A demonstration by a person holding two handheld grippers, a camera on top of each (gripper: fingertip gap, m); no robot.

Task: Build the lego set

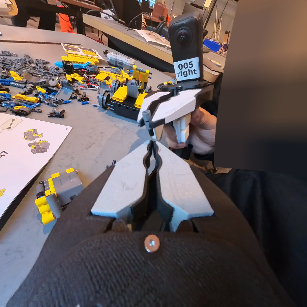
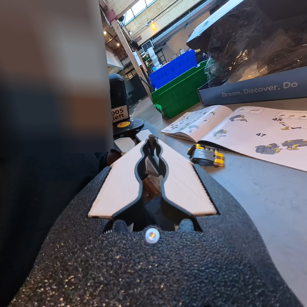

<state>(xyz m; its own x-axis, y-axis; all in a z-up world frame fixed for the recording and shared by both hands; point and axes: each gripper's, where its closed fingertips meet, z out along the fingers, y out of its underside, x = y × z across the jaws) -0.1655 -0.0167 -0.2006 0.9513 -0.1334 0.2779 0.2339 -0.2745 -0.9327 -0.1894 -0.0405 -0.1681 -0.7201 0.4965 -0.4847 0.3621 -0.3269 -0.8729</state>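
In the left wrist view my left gripper [image 1: 152,142] is shut, with nothing visible between its pads. Its tips sit just below the lower black end of a small grey pin [image 1: 147,118]. My right gripper [image 1: 144,122] is shut on that pin and holds it upright above the grey table [image 1: 99,132]. A person's hand [image 1: 202,129] is on its handle. In the right wrist view the pin [image 2: 152,140] looks dark and stands between the right gripper's [image 2: 152,145] closed tips. The left gripper's body [image 2: 127,126] shows just behind, its tips hidden.
A small grey-and-yellow assembly [image 1: 58,194] [image 2: 206,157] lies on the table beside an open instruction booklet [image 1: 25,149] [image 2: 249,129]. A pile of loose parts [image 1: 41,83] and a part-built yellow-and-black model [image 1: 126,98] lie farther back. A green bin [image 2: 179,93] and a dark box [image 2: 249,89] stand beyond. Less than 4 cm separates the two grippers' tips.
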